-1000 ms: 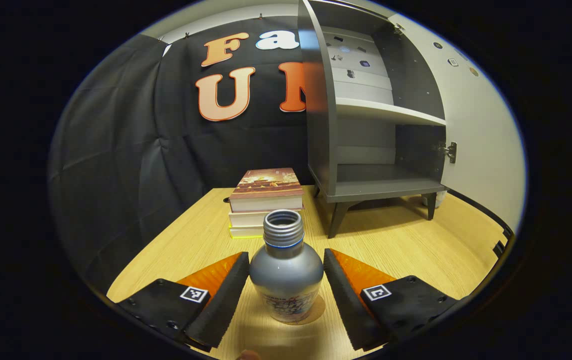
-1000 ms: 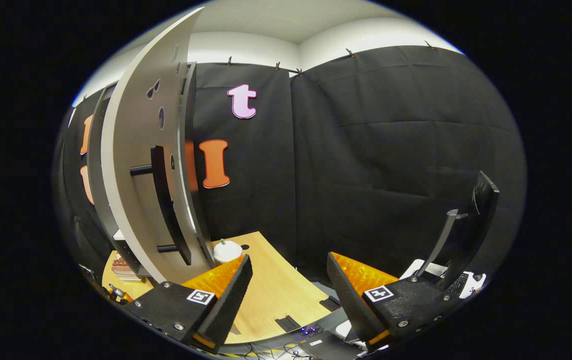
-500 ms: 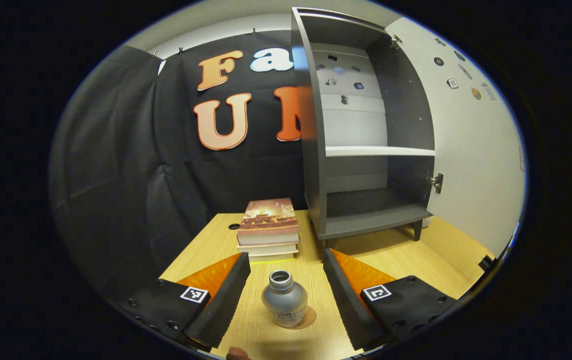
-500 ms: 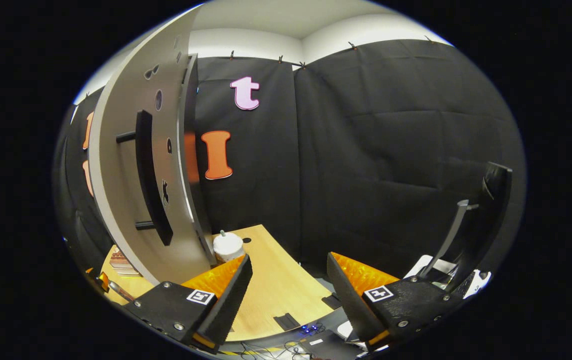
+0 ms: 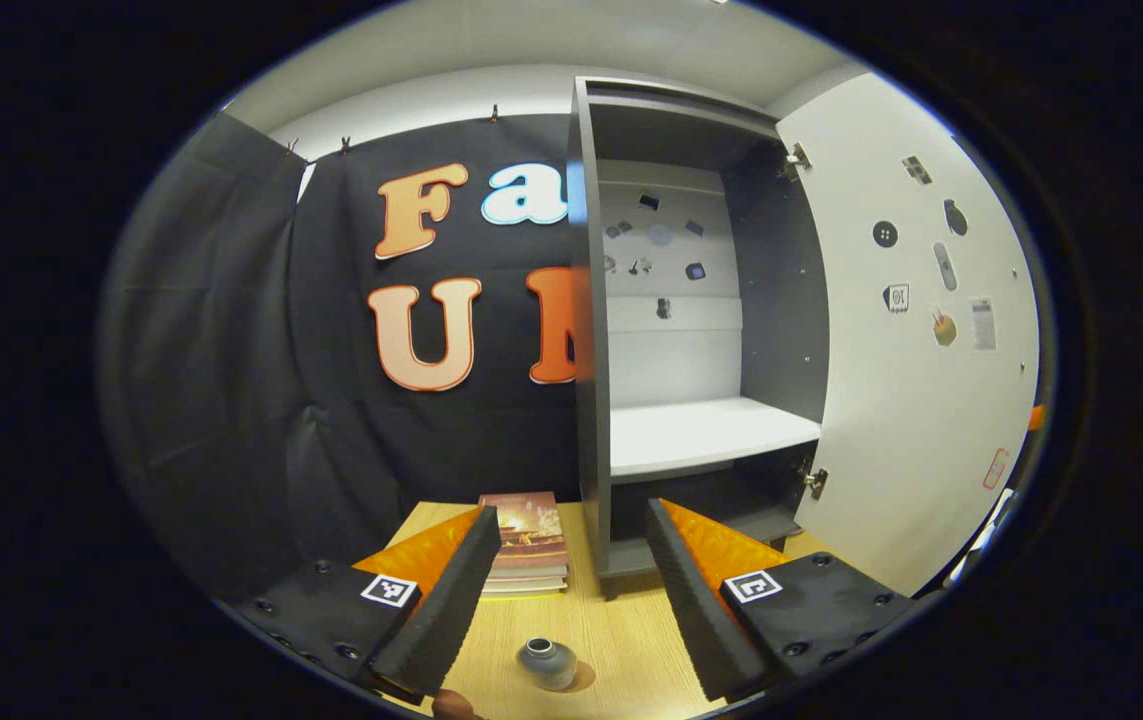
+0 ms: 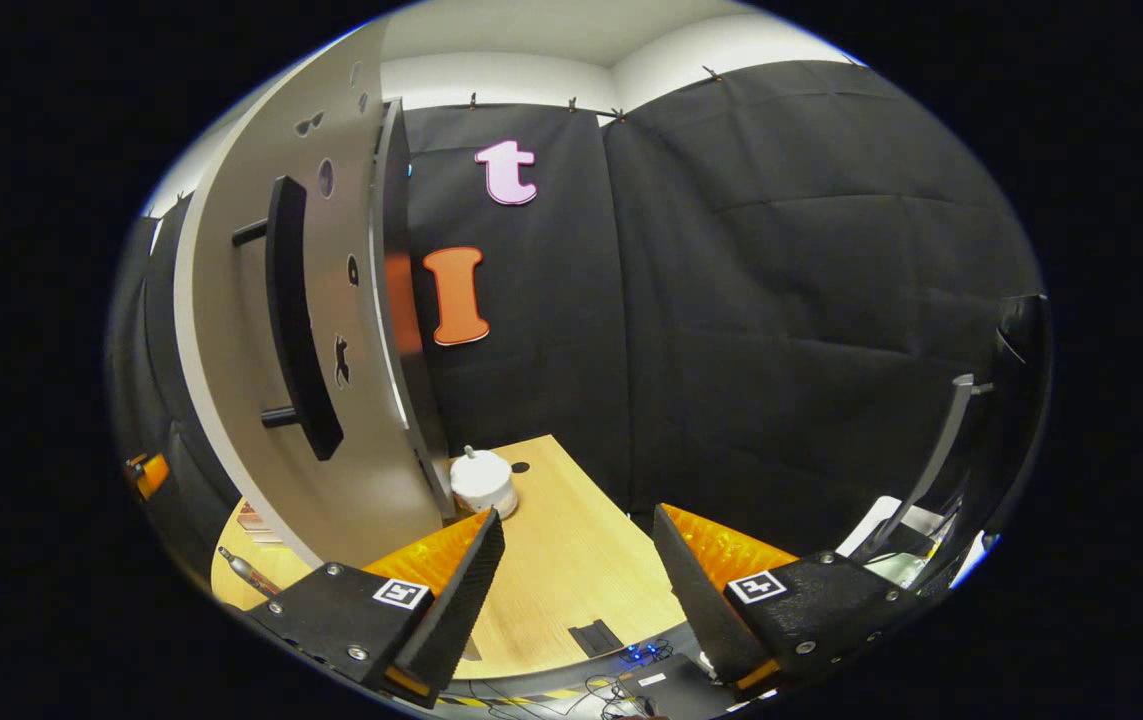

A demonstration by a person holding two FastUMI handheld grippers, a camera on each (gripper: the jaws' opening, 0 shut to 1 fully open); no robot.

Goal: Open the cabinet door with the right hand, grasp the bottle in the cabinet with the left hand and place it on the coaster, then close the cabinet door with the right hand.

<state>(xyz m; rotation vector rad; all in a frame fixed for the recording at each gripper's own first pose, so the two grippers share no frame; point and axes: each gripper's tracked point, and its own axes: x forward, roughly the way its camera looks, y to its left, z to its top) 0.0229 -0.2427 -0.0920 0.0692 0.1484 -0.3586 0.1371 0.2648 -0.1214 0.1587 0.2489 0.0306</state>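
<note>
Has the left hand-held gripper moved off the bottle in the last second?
Yes. The left hand-held gripper has pulled up and back: the bottle, standing on the coaster, now looks small and low between its open fingers.

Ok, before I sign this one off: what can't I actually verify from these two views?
- Coaster, left gripper view: a sliver shows beside the bottle, which covers the rest, so centring can't be judged.
- Bottle label, same view: too small.
- Cabinet's bottom compartment: partly behind the left gripper.
- Door, right gripper view: its hinge edge is out of sight at the view's left edge.
- White object on the table: too small to identify.
</note>
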